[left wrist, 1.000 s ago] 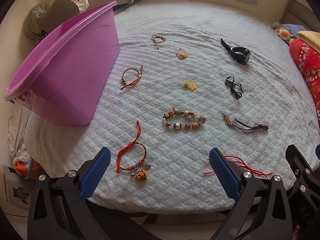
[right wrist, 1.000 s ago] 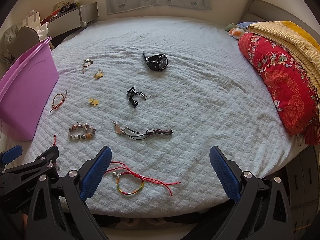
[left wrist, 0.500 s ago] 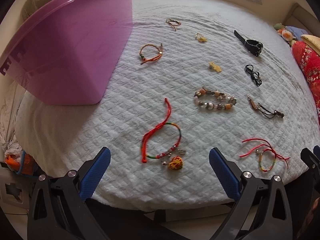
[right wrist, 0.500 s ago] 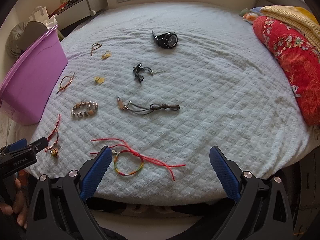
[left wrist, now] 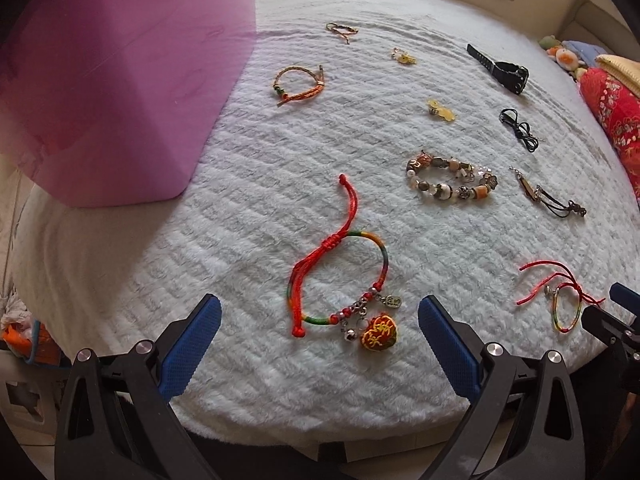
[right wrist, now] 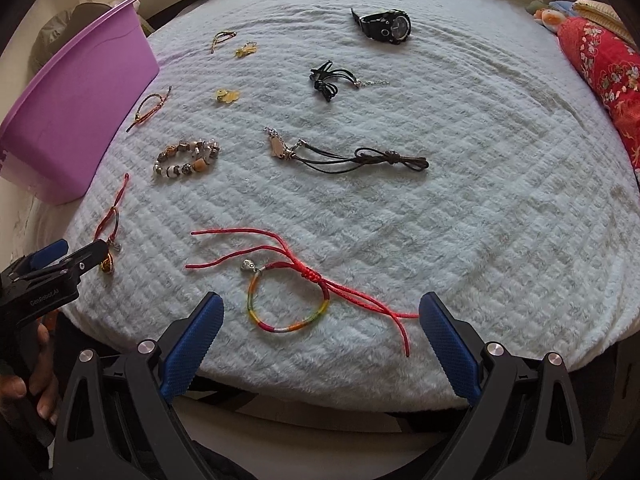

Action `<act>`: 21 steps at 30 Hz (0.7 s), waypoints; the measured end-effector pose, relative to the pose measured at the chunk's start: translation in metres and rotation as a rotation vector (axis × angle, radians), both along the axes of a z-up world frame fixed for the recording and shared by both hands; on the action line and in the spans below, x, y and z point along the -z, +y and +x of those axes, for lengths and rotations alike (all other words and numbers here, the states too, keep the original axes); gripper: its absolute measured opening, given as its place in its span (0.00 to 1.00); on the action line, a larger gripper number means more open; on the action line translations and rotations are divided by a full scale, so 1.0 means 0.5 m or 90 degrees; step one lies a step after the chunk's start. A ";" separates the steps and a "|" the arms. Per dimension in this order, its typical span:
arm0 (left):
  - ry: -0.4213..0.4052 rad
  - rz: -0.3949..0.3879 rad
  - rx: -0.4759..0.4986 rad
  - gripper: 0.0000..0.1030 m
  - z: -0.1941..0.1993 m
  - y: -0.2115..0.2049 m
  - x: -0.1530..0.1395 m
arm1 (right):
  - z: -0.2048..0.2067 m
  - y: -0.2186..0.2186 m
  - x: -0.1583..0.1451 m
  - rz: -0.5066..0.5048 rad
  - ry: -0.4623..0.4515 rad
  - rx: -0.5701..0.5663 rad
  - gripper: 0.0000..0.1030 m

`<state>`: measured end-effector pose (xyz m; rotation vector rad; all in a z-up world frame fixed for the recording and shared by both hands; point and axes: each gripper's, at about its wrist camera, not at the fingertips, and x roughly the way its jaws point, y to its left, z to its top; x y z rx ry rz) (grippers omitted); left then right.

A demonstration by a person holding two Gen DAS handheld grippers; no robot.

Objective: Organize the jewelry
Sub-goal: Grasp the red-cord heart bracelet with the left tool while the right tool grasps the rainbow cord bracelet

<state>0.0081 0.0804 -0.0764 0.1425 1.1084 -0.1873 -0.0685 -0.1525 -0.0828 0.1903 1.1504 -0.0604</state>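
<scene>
A bed covered in a pale quilted blanket fills both wrist views. A purple plastic tub sits on it at about 10 o'clock, now much larger in the left view than a second ago, because both cameras have moved in low toward the near edge.

Spread across the blanket, well apart from one another, lie a black watch at 12 o'clock, a brown cord bracelet near the centre, a beaded bracelet and several small charms.

The left tongs, spread wide and holding nothing, now frame a red cord bracelet with a heart charm just ahead at 12 o'clock; a second ago it lay further off. The right tongs, also spread wide and holding nothing, likewise frame a rainbow cord bracelet with long red tails.

Nothing has been lifted yet. Judging by this approach, each hand is lining up a first pick, probably bound for the tub.
</scene>
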 end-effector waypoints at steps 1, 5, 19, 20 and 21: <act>-0.002 0.002 0.003 0.94 0.001 -0.004 0.003 | 0.006 0.002 0.005 -0.007 0.001 -0.005 0.91; -0.001 -0.003 0.004 0.94 0.014 -0.014 0.017 | 0.024 0.001 0.033 -0.036 0.018 -0.003 0.91; -0.023 -0.029 0.017 0.95 0.025 -0.013 0.065 | 0.036 0.010 0.077 -0.073 0.021 -0.012 0.92; -0.030 -0.025 0.020 0.95 0.021 -0.016 0.067 | 0.034 0.014 0.079 -0.075 0.015 -0.012 0.92; -0.036 -0.022 0.021 0.95 0.018 -0.017 0.068 | 0.029 0.016 0.081 -0.079 0.005 -0.011 0.92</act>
